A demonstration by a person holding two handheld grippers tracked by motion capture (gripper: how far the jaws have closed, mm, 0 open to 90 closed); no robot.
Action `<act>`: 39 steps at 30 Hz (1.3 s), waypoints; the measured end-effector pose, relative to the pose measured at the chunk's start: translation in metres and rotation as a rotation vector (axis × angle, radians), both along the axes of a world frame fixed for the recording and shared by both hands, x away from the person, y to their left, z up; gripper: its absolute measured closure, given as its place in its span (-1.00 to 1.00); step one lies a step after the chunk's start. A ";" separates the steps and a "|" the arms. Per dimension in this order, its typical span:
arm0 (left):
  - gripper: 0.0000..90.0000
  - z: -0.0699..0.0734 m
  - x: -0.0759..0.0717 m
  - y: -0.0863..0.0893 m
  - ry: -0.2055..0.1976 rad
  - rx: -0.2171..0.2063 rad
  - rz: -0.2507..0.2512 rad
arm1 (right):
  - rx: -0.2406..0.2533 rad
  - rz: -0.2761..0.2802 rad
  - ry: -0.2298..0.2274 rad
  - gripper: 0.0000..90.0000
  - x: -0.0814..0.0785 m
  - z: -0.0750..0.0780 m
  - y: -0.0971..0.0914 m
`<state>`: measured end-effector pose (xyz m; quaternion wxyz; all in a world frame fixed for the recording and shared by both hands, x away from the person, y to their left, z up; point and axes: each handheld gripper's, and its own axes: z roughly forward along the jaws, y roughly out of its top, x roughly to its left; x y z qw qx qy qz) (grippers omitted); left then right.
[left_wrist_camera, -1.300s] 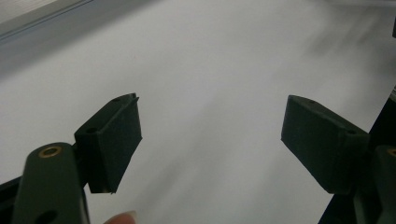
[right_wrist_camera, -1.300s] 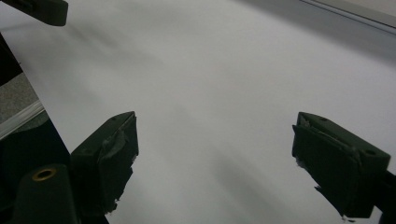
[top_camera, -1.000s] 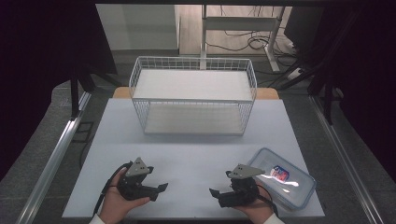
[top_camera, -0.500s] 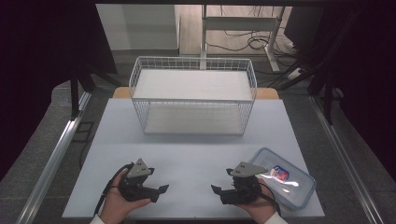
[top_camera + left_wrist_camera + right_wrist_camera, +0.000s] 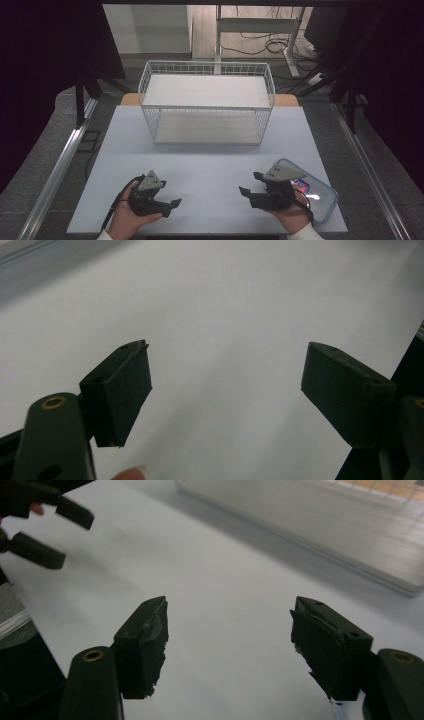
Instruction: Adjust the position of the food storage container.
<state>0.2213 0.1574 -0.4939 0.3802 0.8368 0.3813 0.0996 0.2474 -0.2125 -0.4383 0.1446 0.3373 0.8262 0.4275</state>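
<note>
My right gripper (image 5: 248, 190) is nearer: container (image 5: 320, 194) lies just behind it, long axis slanting away rightward. Jaws have just been closing, still apart, holding nothing (left gripper (image 5: 170, 205) likewise gapes empty).

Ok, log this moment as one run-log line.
left gripper: open, empty | right gripper: open, empty, jaws just closing | container: beside right hand | basket: untouched

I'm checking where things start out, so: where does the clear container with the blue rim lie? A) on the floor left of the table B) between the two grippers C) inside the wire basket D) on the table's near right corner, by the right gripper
D: the clear container lies flat on the table at its near right corner, just behind the right gripper; the wire basket stands farther back.
</note>
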 end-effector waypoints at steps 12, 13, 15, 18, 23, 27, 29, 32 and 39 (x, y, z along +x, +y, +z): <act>-0.57 -0.001 0.001 -0.001 0.010 0.006 -0.010 | -0.010 -0.126 0.005 -0.15 0.020 0.010 -0.042; -0.57 -0.001 0.000 -0.002 0.017 -0.004 -0.012 | -0.014 -0.139 0.005 -0.11 0.024 0.012 -0.047; -0.57 0.000 0.000 -0.002 0.017 -0.015 -0.011 | -0.026 -0.155 0.002 -0.07 0.028 0.015 -0.052; -0.57 0.000 -0.001 -0.004 0.012 -0.008 -0.013 | -0.044 -0.187 -0.001 0.01 0.032 0.020 -0.061; -0.57 -0.001 0.000 -0.004 0.018 -0.005 -0.014 | -0.063 -0.214 -0.024 0.15 0.039 0.026 -0.077; -0.57 -0.001 0.000 -0.004 0.022 -0.016 -0.013 | -0.063 -0.242 -0.016 0.26 0.052 0.029 -0.090; -0.57 -0.001 0.000 -0.004 0.026 -0.016 -0.015 | -0.072 -0.255 -0.008 0.33 0.059 0.030 -0.096; -0.57 -0.002 0.000 -0.004 0.030 -0.015 -0.017 | -0.094 -0.271 0.013 0.48 0.071 0.029 -0.106; -0.57 -0.003 0.001 -0.004 0.035 -0.016 -0.014 | -0.144 -0.311 0.050 0.85 0.092 0.020 -0.123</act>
